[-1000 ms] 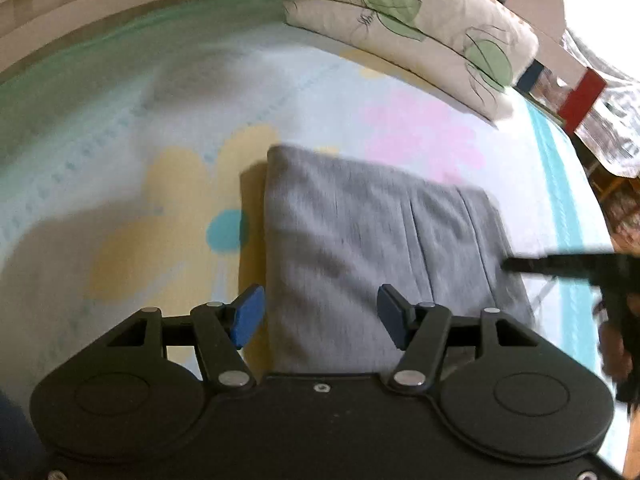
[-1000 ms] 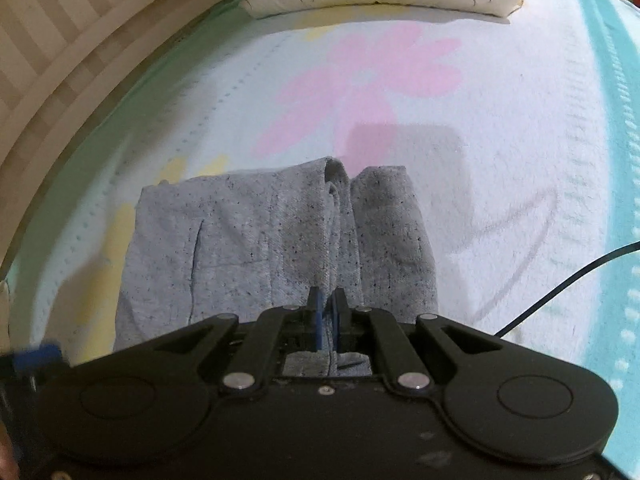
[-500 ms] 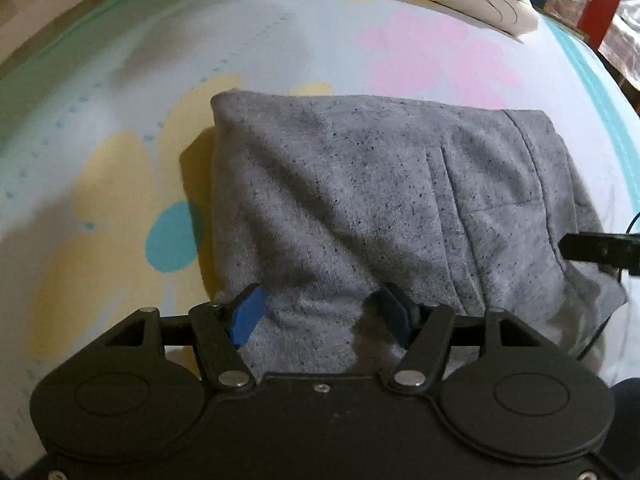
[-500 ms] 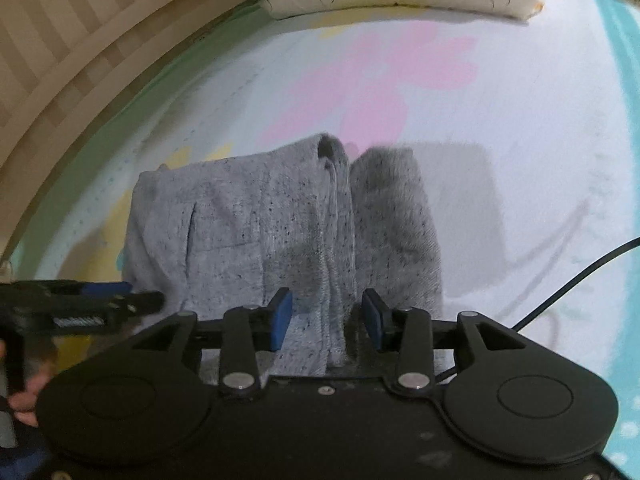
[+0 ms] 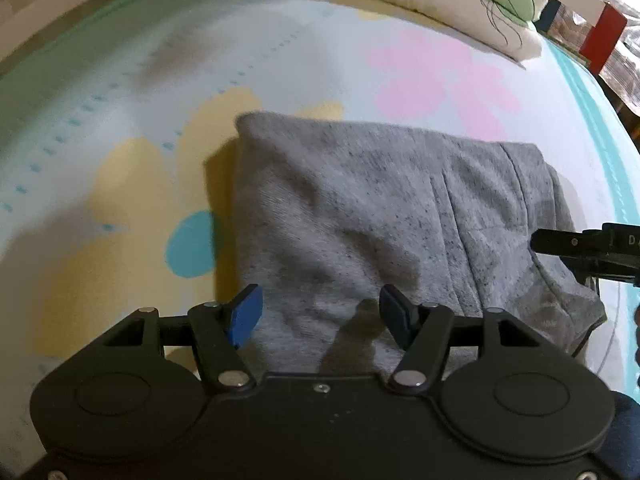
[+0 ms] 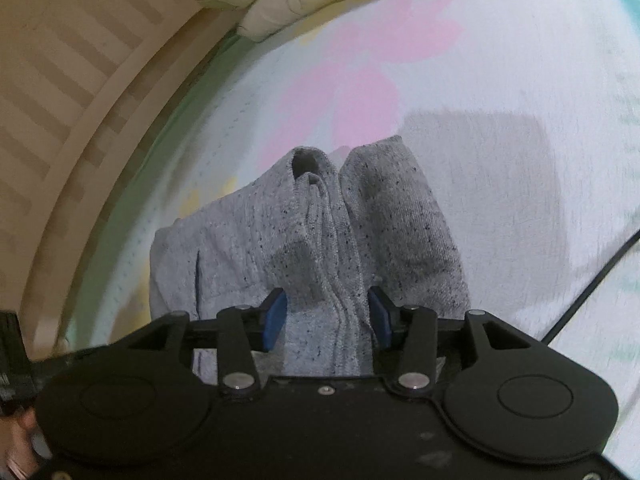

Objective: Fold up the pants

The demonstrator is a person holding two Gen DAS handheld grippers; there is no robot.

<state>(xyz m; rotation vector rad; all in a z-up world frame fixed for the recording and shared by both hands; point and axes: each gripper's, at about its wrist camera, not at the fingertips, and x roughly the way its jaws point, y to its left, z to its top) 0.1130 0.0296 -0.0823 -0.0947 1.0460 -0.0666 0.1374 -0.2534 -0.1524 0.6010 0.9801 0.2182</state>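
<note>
I have the pants (image 5: 360,208) lying on the bed (image 5: 120,128) as a thick grey rectangle that looks already folded, over the yellow and pink flower print, with pillows (image 5: 460,4) well beyond it.

My left tool (image 5: 320,312) is spread wide and pinches nothing. It hangs over the near edge of the bundle, close to its left corner, with the cloth running away ahead and off to the right. My right tool (image 6: 328,316) is also spread. Its blue pads (image 6: 276,316) stand either side of a raised ridge of seam and rolled hem at the bundle's right end, and I cannot tell whether they touch it.

The bundle's long axis runs across from one tool to the other, so each has one short end within reach. That is what the next move turns on, I judge. If another fold is wanted, the right tool is the better placed, since the loose layered end lies directly between its pads. The left would only need to steady the far corner. The fold looks close to finished.

A black cable (image 6: 588,288) trails across the sheet to the right, apart from the cloth.
</note>
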